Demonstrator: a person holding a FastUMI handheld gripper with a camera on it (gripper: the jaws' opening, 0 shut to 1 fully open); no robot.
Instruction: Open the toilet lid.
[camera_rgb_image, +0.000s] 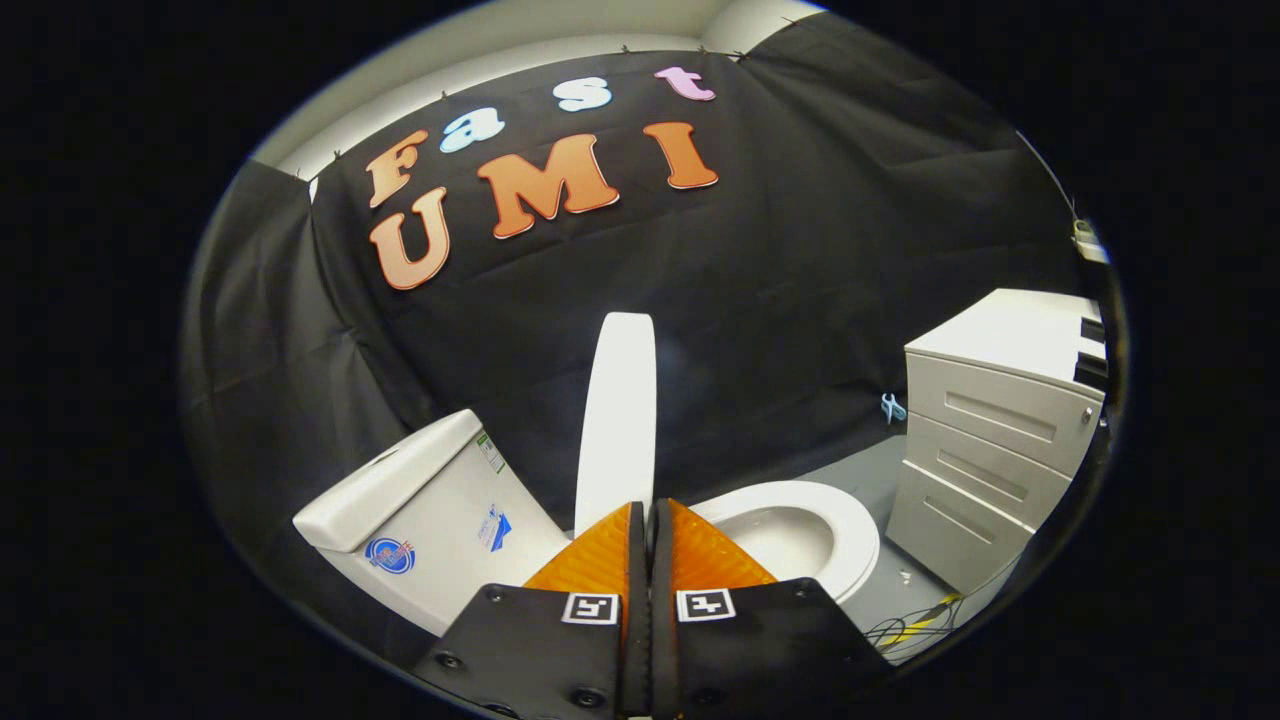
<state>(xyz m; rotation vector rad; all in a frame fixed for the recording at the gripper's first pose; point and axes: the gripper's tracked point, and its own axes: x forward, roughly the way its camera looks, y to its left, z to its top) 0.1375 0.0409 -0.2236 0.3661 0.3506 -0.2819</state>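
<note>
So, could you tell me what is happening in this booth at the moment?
A person is working a hand-held gripper with orange fingers on a white ceramic toilet. The white plastic toilet lid stands upright just ahead of the fingers, which are closed together on nothing. The oval white seat lies down over the bowl, the white tank sits beside the lid, and a white drawer cabinet stands beyond the seat.

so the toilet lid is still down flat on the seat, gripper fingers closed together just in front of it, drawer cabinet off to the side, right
Not quite: the toilet lid is not down on the seat; it stands raised upright, edge-on just beyond the fingertips, with the bowl open. The gripper view shows this. The rest holds: the gripper fingers are closed together with nothing between them, and the drawer cabinet stands off to the side.
</note>
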